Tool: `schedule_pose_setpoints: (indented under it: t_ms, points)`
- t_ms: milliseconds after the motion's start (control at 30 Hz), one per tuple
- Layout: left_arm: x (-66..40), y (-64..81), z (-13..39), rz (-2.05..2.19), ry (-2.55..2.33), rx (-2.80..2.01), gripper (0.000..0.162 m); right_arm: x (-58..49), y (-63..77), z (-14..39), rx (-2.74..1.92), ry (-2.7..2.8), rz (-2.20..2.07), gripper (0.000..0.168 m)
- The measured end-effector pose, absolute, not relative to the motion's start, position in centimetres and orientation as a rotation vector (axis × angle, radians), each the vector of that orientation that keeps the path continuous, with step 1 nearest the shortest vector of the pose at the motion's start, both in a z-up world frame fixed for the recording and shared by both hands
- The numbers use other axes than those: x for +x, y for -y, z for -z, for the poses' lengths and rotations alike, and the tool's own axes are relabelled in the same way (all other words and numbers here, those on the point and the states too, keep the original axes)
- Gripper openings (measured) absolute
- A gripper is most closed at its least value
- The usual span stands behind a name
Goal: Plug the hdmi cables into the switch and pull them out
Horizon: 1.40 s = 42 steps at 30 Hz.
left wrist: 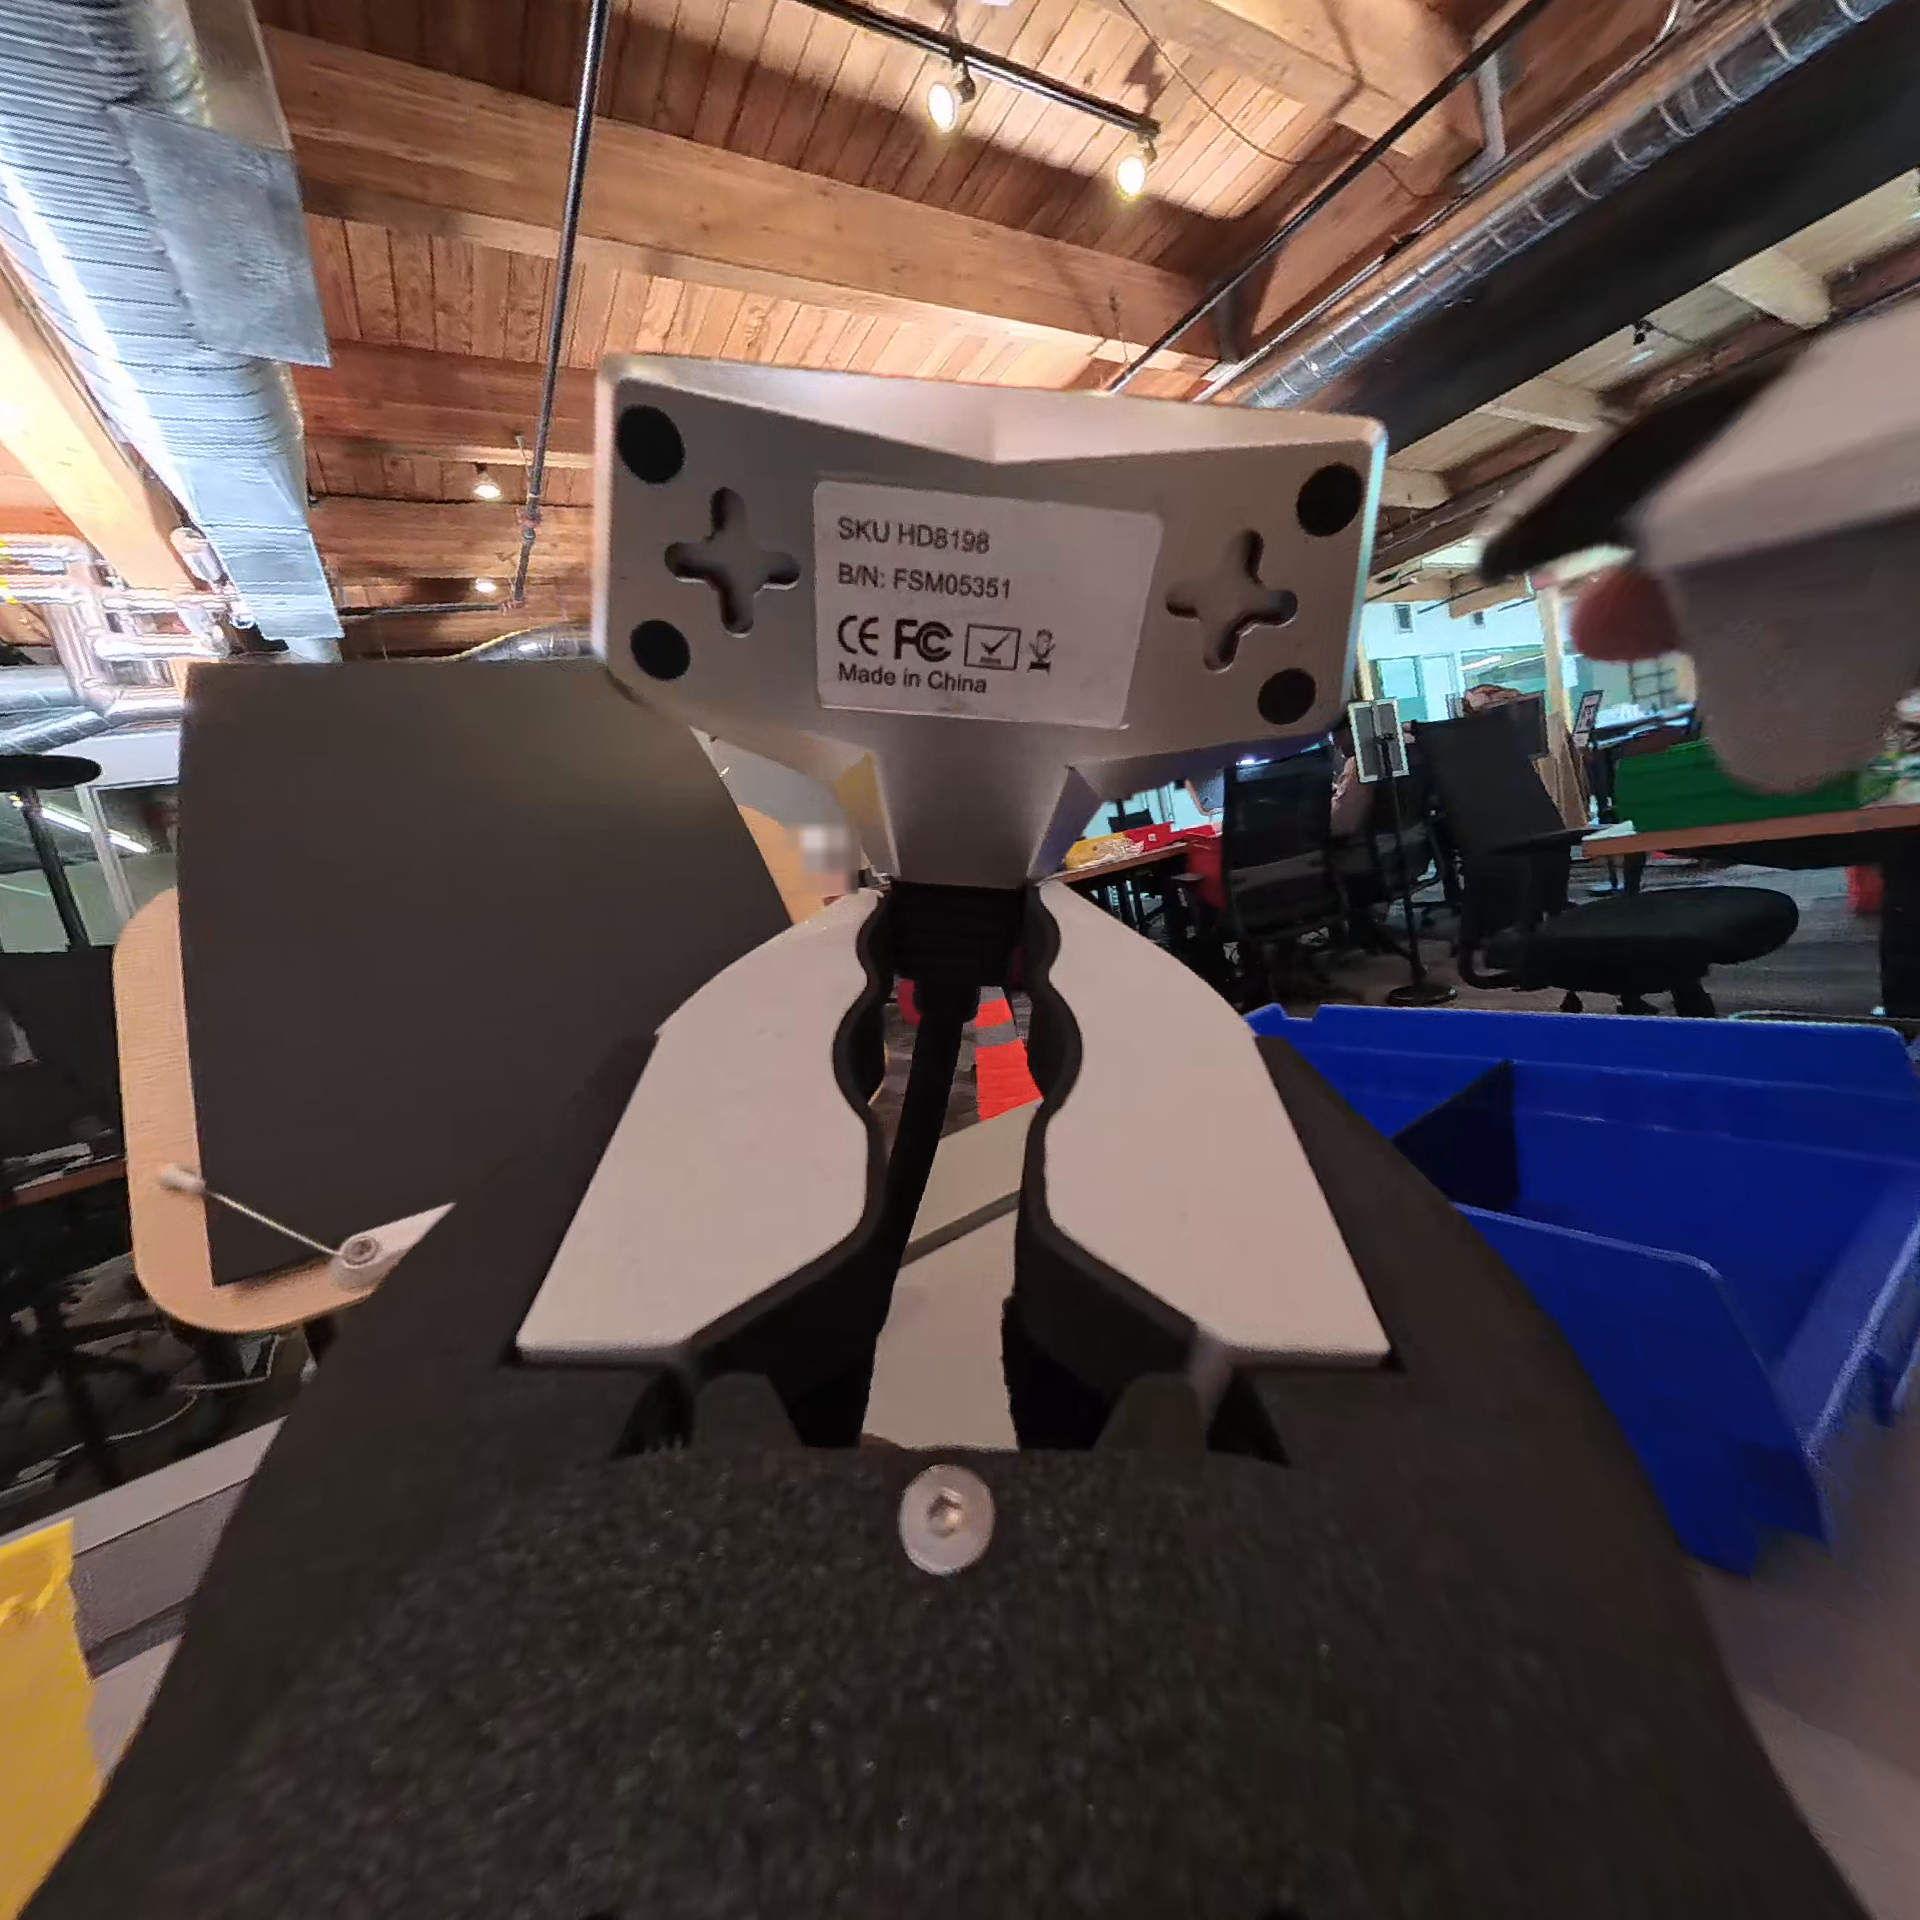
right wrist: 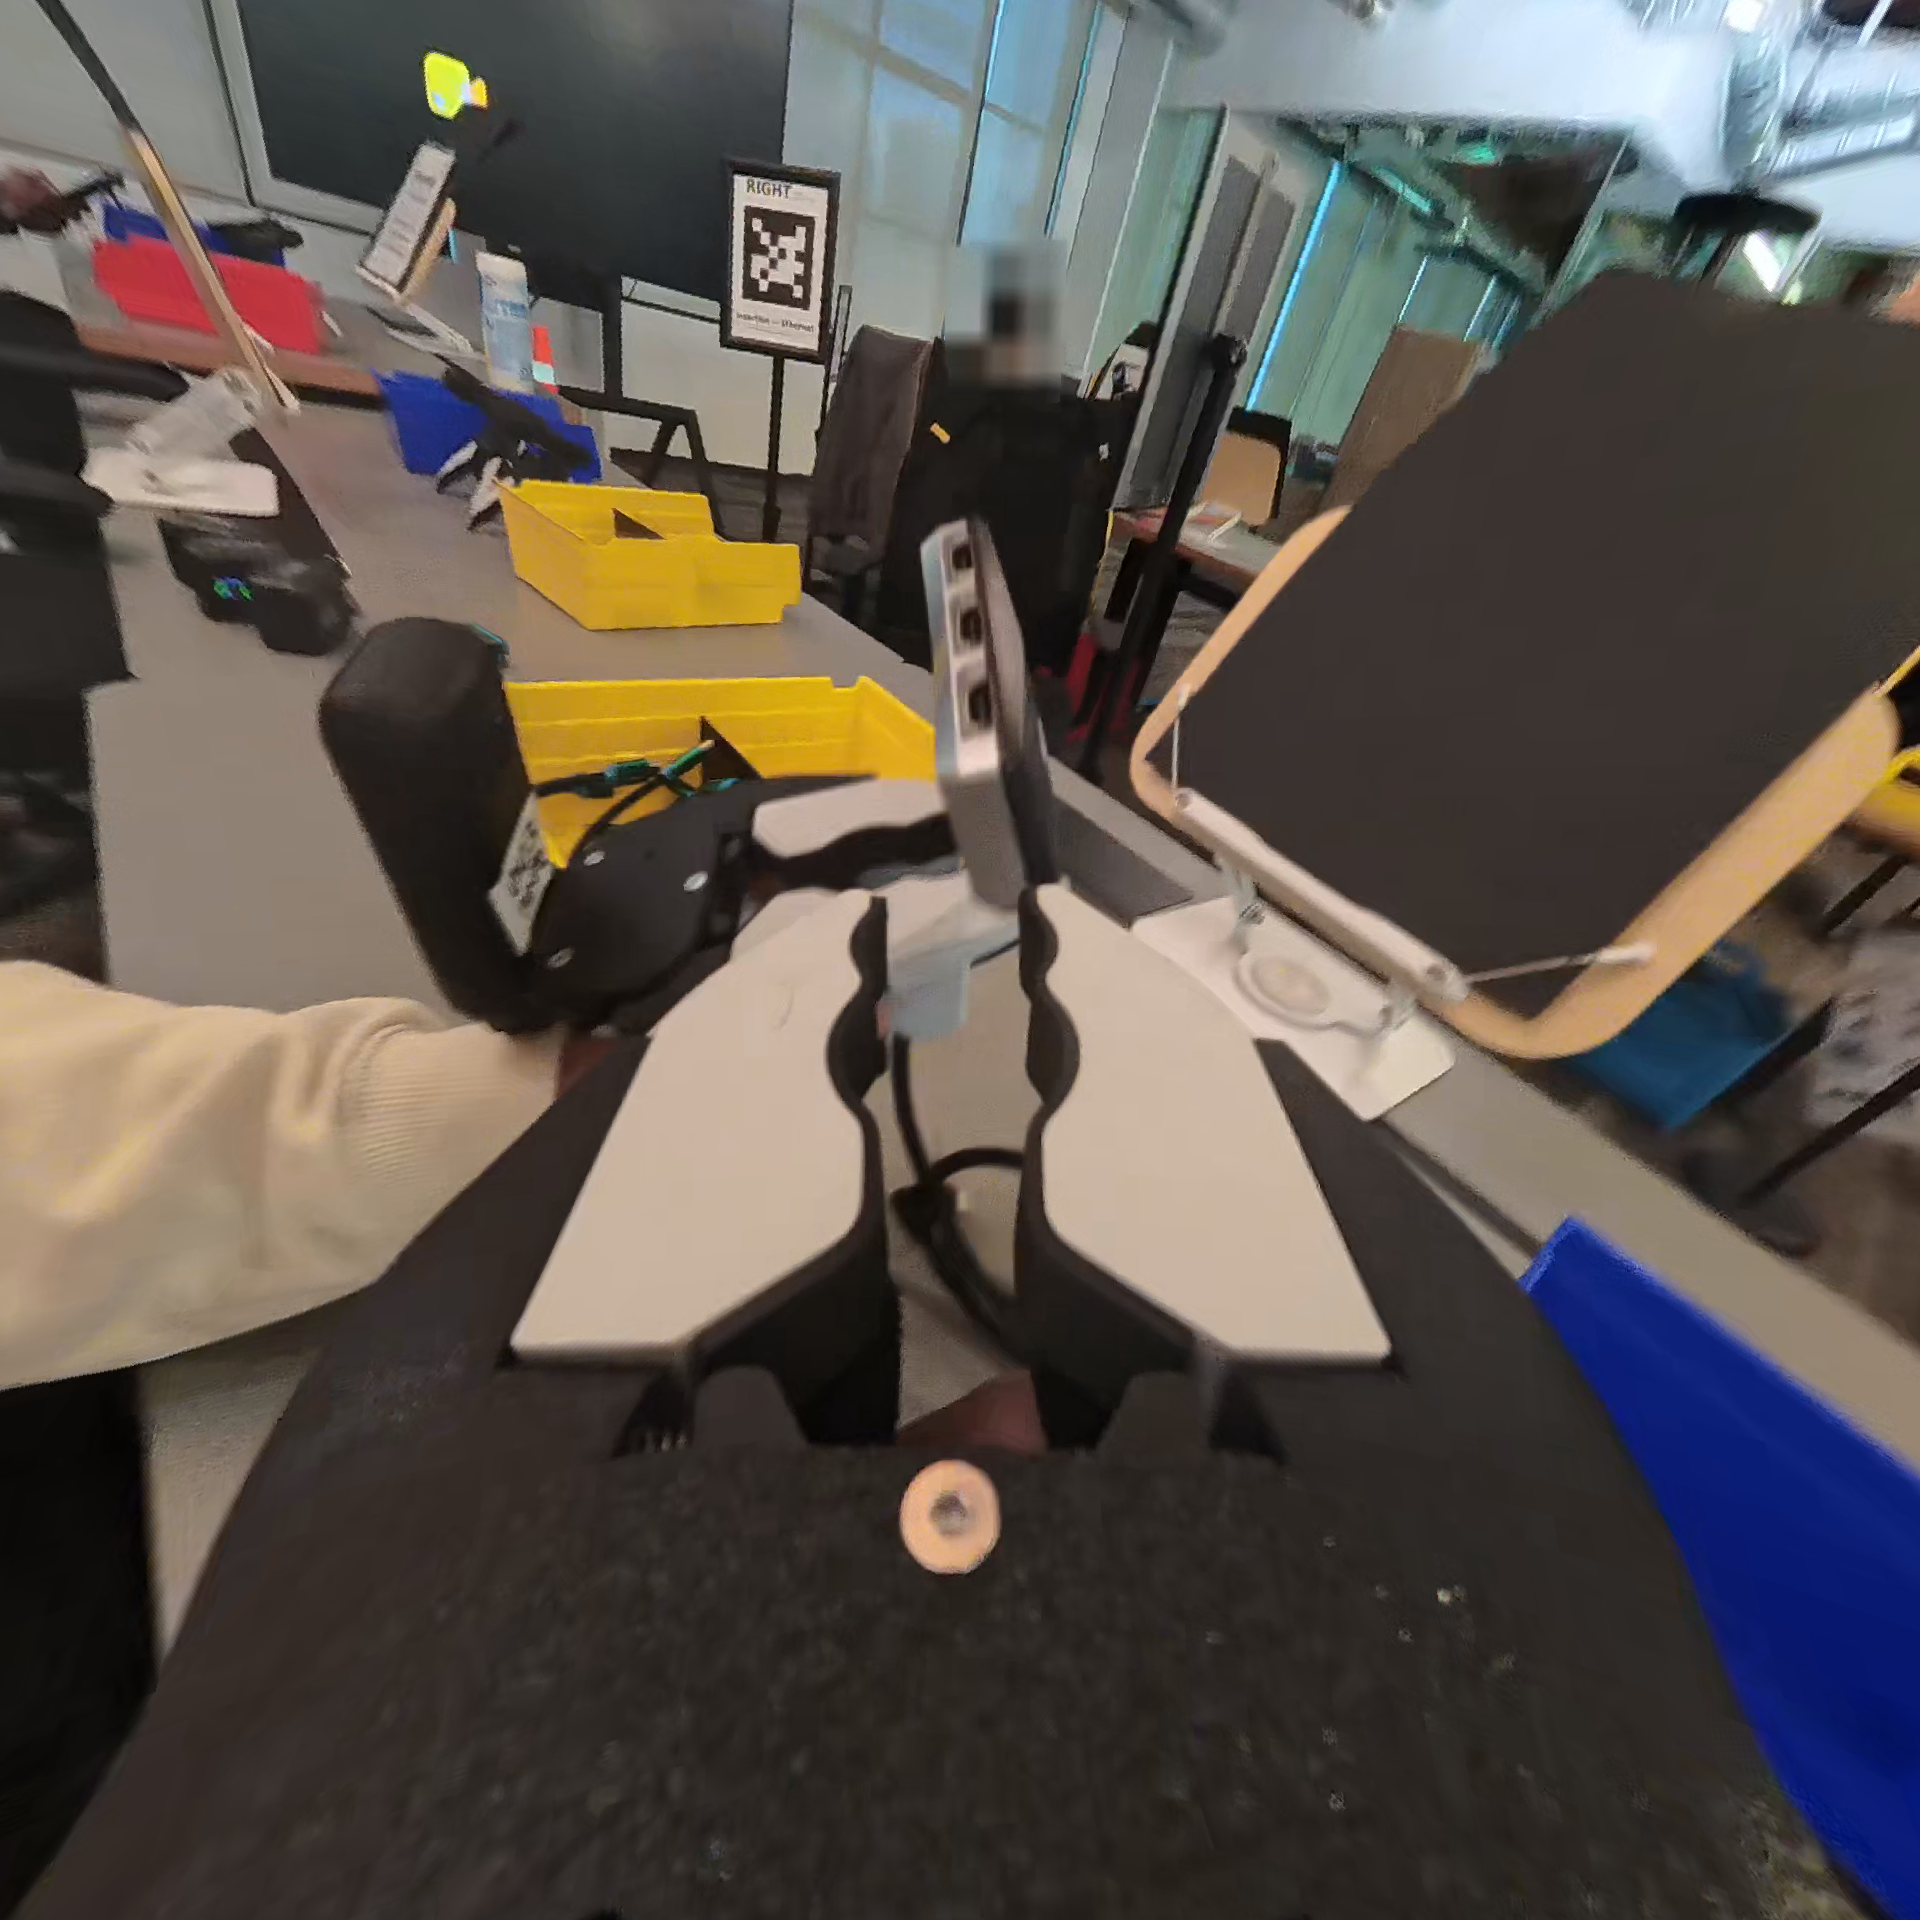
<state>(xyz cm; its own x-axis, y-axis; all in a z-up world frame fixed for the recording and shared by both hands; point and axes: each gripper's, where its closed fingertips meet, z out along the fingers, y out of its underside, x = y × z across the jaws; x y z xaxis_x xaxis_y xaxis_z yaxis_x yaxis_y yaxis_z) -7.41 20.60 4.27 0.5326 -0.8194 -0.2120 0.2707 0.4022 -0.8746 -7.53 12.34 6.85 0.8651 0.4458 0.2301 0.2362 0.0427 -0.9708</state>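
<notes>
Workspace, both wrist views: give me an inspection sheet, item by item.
Surface: grey table, partly covered.
Job's things: silver switch held in the air, underside with label facing the left camera; its row of ports shows in the right view.
Clutter: yellow bins; blue bin; black board on stand.
Grippers: left gripper shut on the black plug at the switch's lower end; right gripper around a grey plug, contact unclear.
Cables: black cable runs between the left gripper's fingers.
Surroundings: office chairs, wooden ceiling.
</notes>
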Motion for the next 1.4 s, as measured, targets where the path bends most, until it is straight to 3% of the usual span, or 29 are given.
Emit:
schedule_pose_setpoints:
  t_ms: [733,1033,1200,1267,1400]
  points:
    - [-7.8,-20.3,-1.8,0.813,-0.712,-0.956,0.023,-10.5,-18.4,-5.6,-1.494,0.703,0.044,0.021]
    - [-12.1,-17.9,6.5,0.947,-0.882,-1.587,0.031,-9.2,-22.2,-3.9,-1.467,0.751,0.312,0.021]
    - [-21.1,-9.8,10.2,0.9,-1.106,-1.673,0.031,-12.0,-24.3,1.2,-1.435,0.945,0.453,0.021]
    - [-24.4,-9.1,10.7,0.802,-1.117,-1.638,0.021,-13.2,-24.7,4.1,-1.408,1.0,0.5,0.022]
    - [-27.8,-9.1,11.0,0.858,-0.986,-1.652,0.02,-14.6,-25.1,8.2,-1.301,0.997,0.563,0.021]
